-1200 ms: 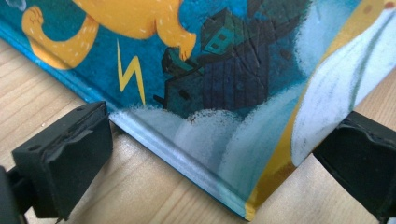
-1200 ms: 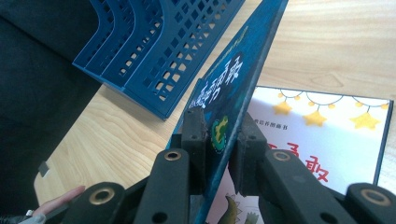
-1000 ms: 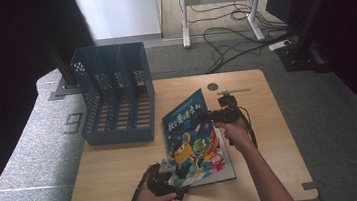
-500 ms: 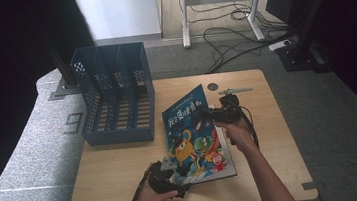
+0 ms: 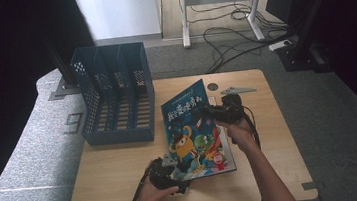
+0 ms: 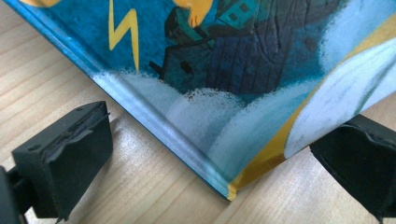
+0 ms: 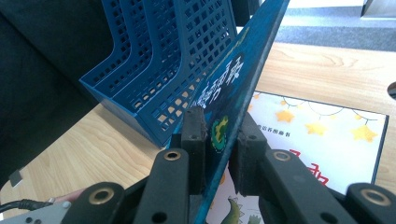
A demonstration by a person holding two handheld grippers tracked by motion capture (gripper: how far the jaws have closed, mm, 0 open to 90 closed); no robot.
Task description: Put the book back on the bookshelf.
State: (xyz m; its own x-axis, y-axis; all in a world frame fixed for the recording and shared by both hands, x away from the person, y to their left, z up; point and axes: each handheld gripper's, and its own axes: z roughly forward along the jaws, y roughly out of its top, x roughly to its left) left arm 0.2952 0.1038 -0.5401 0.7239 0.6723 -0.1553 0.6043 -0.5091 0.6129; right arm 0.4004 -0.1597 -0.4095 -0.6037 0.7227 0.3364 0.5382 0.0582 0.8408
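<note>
A picture book with a blue cartoon cover [image 5: 189,124] stands tilted on the wooden table [image 5: 265,177], its far edge lifted. My right gripper [image 5: 213,113] is shut on that book's right edge; in the right gripper view both pads clamp the cover [image 7: 243,74] at the gripper [image 7: 219,135]. A second book [image 7: 327,135] with stars and red characters lies flat beneath it. My left gripper [image 5: 171,167] sits at the tilted book's near left corner. In the left gripper view the jaws [image 6: 215,158] stand wide apart around the corner of the book [image 6: 233,60], pads not touching it.
A blue mesh file rack [image 5: 115,94] with several slots stands at the table's far left, close behind the raised book [image 7: 154,60]. A grey three-cornered plate [image 5: 238,90] and a round hole [image 5: 212,86] sit near the far edge.
My right gripper has risen a little with the book's edge, so the cover stands steeper. The left gripper has stayed at the near corner.
</note>
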